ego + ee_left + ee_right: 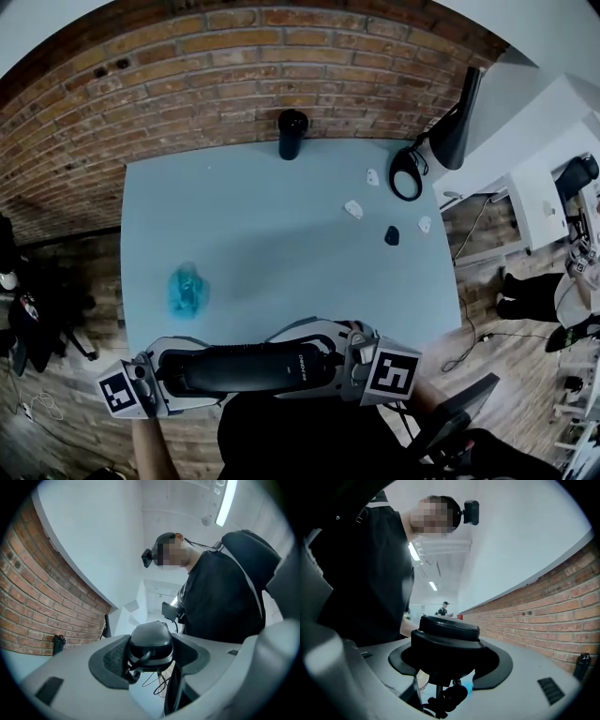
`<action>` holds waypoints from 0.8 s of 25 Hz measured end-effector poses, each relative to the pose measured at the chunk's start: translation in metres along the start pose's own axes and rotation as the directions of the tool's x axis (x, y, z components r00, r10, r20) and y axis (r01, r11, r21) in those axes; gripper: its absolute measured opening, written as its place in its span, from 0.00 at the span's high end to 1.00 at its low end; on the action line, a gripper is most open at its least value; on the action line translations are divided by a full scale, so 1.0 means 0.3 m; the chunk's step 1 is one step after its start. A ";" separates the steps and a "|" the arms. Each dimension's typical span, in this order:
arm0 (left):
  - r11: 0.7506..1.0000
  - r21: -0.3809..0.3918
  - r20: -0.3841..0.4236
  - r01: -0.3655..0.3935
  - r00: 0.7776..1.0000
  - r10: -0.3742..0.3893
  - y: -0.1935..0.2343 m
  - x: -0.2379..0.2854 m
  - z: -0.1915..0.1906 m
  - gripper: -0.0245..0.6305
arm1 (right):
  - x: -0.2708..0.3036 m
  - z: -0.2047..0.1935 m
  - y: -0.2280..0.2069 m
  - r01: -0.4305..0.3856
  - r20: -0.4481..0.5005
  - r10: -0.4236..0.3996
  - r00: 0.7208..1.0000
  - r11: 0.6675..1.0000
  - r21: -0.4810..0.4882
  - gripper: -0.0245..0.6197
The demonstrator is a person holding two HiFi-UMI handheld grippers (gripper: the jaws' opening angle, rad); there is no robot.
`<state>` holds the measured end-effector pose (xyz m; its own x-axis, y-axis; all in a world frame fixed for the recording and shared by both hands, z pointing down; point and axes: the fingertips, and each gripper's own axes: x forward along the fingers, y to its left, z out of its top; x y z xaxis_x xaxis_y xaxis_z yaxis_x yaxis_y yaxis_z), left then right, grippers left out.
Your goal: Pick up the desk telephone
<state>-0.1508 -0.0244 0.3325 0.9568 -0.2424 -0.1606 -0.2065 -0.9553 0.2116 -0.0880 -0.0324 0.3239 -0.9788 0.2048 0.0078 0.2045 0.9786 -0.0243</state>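
Observation:
The black telephone handset hangs lengthwise between my two grippers, above the near edge of the pale blue table. My left gripper is shut on its left end. In the left gripper view that rounded end fills the gap between the dark pads, with a thin cord dangling under it. My right gripper is shut on the other end. The right gripper view shows the round earpiece wedged in the jaws, its cord plug hanging below. No phone base shows in any view.
A black cylinder stands at the table's far edge by the brick wall. A blue-green lump lies at the near left. Small white pieces, a small black piece and a black ring stand sit at the right.

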 end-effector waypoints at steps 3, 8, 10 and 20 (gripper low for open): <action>1.000 -0.007 0.046 -0.007 0.999 0.007 -0.002 -0.005 0.017 0.52 | 0.006 0.002 -0.001 -0.009 0.001 0.009 1.000 1.000 -0.007 0.51; 1.000 -0.005 0.021 -0.014 1.000 0.014 0.001 -0.013 0.007 0.52 | 0.015 0.000 -0.004 -0.018 -0.010 0.018 1.000 1.000 -0.014 0.51; 1.000 -0.008 0.015 -0.014 1.000 0.014 0.001 -0.017 0.003 0.52 | 0.019 -0.006 -0.002 -0.016 -0.014 0.015 1.000 1.000 -0.012 0.51; 0.998 -0.045 0.014 -0.038 0.999 0.039 0.004 -0.036 -0.035 0.52 | 0.037 -0.039 -0.004 -0.030 -0.022 0.030 0.999 0.999 -0.012 0.51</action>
<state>-0.1590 -0.0212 0.3445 0.9451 -0.2815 -0.1661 -0.2332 -0.9368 0.2609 -0.0990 -0.0310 0.3359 -0.9717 0.2344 0.0289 0.2342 0.9721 -0.0123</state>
